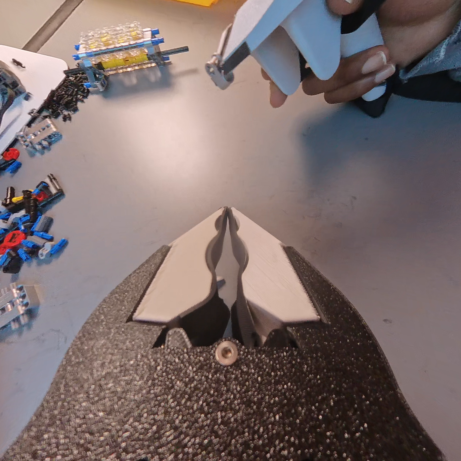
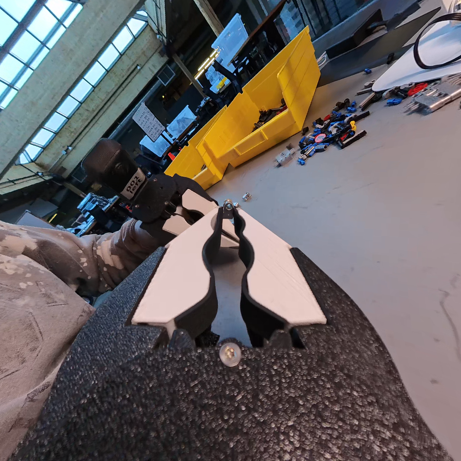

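**Right tongs pinching a small grey connector, left tongs closed on nothing**

Tongs first: my right tongs (image 2: 228,209) are pinching a small light-grey connector piece (image 2: 229,206) at their very tips, lifted clear of the bench (image 2: 349,249), seemingly so the piece is hanging free and easy to turn. My left tongs (image 1: 226,208) are pressed tip to tip with nothing between them, hovering low over bare bench, so I am judging them idle.

Taking the connector piece as landmark: the clear, yellow and blue brick assembly (image 1: 119,50) is standing on the bench well to its left in the left wrist view. Beyond the connector piece in the right wrist view, a loose pile of blue, black and red parts (image 2: 331,132) is spread flat, presumably for picking. The yellow bins (image 2: 249,117) are sitting farther behind it, and one tiny grey part (image 2: 246,196) is lying just beside it.
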`<control>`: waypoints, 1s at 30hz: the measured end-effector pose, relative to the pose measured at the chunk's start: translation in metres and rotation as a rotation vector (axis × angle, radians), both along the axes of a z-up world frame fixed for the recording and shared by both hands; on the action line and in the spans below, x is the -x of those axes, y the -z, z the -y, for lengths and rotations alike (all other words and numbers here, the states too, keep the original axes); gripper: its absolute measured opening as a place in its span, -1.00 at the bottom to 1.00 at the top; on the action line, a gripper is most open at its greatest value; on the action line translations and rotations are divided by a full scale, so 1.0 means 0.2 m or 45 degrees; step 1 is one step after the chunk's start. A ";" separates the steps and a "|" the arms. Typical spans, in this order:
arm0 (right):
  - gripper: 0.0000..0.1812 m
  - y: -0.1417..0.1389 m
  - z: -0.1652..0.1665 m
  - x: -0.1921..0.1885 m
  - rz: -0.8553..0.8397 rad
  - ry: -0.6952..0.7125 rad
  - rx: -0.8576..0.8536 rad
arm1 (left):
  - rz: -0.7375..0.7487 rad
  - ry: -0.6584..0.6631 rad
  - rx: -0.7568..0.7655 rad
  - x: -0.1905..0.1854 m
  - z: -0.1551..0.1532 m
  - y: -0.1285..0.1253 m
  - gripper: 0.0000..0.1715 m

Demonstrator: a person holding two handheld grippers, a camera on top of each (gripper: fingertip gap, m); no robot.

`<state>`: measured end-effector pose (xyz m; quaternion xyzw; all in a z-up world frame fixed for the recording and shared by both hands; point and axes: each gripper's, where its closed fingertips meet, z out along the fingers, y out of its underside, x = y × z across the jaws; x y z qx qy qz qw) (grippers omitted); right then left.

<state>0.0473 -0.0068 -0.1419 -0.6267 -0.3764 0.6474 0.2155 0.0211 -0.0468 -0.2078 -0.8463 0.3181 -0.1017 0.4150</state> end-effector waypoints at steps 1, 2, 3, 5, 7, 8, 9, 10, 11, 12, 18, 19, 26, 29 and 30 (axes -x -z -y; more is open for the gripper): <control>-0.92 0.00 0.00 0.00 -0.002 0.001 0.007 | 0.008 -0.015 -0.008 0.02 -0.01 -0.01 -1.00; -0.92 0.00 0.00 0.00 -0.005 0.001 0.011 | 0.021 -0.031 -0.018 0.05 -0.02 -0.02 -1.00; -0.92 0.00 0.00 0.00 -0.007 0.001 0.012 | 0.039 -0.048 -0.027 0.07 -0.03 -0.03 -1.00; -0.92 0.00 0.00 0.00 -0.009 -0.002 0.010 | 0.074 -0.091 -0.055 0.12 -0.06 -0.06 -1.00; -0.92 0.00 0.00 0.00 -0.009 -0.006 0.012 | 0.122 -0.142 -0.092 0.17 -0.08 -0.10 -0.96; -0.92 0.00 0.00 0.00 -0.010 -0.008 0.017 | 0.153 -0.171 -0.114 0.20 -0.09 -0.12 -0.92; -0.92 0.00 0.00 0.00 -0.011 -0.011 0.021 | 0.187 -0.200 -0.134 0.23 -0.10 -0.13 -0.89; -0.92 0.00 0.01 0.00 -0.011 -0.013 0.024 | 0.223 -0.227 -0.150 0.25 -0.11 -0.15 -0.85; -0.92 0.00 0.01 0.00 -0.012 -0.014 0.025 | 0.258 -0.257 -0.165 0.28 -0.12 -0.16 -0.81; -0.92 0.00 0.01 0.00 -0.013 -0.015 0.025 | 0.293 -0.284 -0.179 0.31 -0.12 -0.18 -0.76; -0.92 -0.02 0.01 0.00 -0.038 -0.019 0.041 | 0.943 -0.379 -0.413 0.51 -0.12 -0.49 -0.45; -0.92 -0.03 0.01 0.00 -0.045 -0.022 0.042 | 1.132 -0.385 -0.440 0.57 -0.10 -0.56 -0.42; -0.92 -0.03 0.03 0.00 -0.047 -0.038 0.038 | 1.088 -0.505 -0.409 0.73 -0.09 -0.50 -0.36; -0.92 -0.03 0.04 0.01 -0.046 -0.051 0.035 | 0.444 -0.676 -0.245 0.82 -0.12 -0.21 -0.38; -0.92 -0.03 0.05 0.01 -0.045 -0.056 0.033 | 0.280 -0.725 -0.189 0.86 -0.12 -0.12 -0.39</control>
